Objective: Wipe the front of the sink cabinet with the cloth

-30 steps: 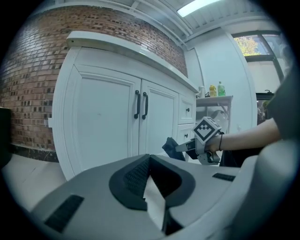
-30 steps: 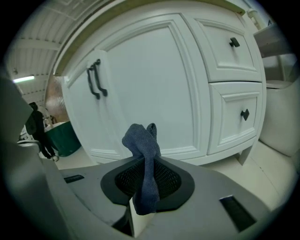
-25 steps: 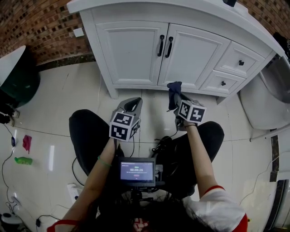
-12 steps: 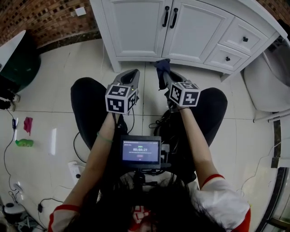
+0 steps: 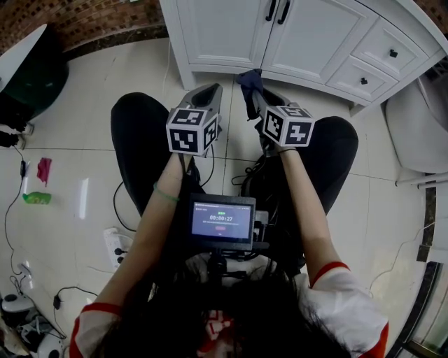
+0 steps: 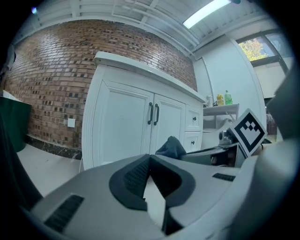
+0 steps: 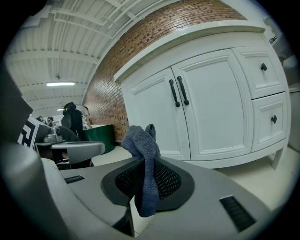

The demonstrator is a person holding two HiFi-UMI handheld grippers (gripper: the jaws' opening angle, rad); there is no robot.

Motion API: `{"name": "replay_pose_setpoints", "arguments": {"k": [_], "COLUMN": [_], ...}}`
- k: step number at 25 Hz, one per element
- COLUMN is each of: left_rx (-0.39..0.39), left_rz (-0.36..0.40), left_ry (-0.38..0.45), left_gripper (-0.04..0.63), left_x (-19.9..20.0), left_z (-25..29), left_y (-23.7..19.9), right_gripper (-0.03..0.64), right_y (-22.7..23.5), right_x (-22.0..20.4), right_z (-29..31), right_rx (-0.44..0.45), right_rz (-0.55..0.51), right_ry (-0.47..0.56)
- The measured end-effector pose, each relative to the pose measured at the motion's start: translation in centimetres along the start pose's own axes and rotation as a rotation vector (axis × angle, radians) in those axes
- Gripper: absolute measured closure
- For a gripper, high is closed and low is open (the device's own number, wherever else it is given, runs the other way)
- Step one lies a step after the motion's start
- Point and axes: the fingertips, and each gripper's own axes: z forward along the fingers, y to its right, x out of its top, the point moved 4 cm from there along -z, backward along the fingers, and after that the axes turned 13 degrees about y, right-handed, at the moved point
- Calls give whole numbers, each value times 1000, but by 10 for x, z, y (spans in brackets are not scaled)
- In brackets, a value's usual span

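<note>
A person sits low on a pale tiled floor (image 5: 91, 126) facing a white sink cabinet (image 5: 315, 42) across the top of the frame, holding the left gripper (image 5: 204, 96) and right gripper (image 5: 257, 99) side by side at centre. A dark blue cloth (image 5: 249, 84) hangs bunched from the right gripper's jaws, close to the cabinet's base. A small lit screen (image 5: 222, 221) sits between the forearms, and a pink scrap (image 5: 43, 169) and a green object (image 5: 36, 198) lie at far left.

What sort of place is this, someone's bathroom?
Probably a bathroom mock-up inside a workshop-like hall, not a home. A white sink cabinet stands against a brick wall on a pale tiled floor, but a power strip lies on it and strip lights run along a bare ceiling.
</note>
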Motion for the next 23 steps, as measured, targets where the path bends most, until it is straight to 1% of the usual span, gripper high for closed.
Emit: {"name": "replay_pose_setpoints", "arguments": {"k": [7, 11, 23], "left_rx": [-14, -8, 4], "left_rz": [-17, -21, -19], "left_ry": [24, 29, 39], "left_gripper": [575, 575, 575], "left_x": [7, 7, 8], "left_z": [-5, -6, -9], "left_y": [2, 1, 0], "right_gripper": [555, 555, 555], "right_y": [-6, -7, -9], "right_x": [-3, -7, -10], "right_z": [0, 1, 2], "right_rx": [12, 14, 21], "right_rz": [-3, -30, -26], "right_ry": [-1, -16, -16]}}
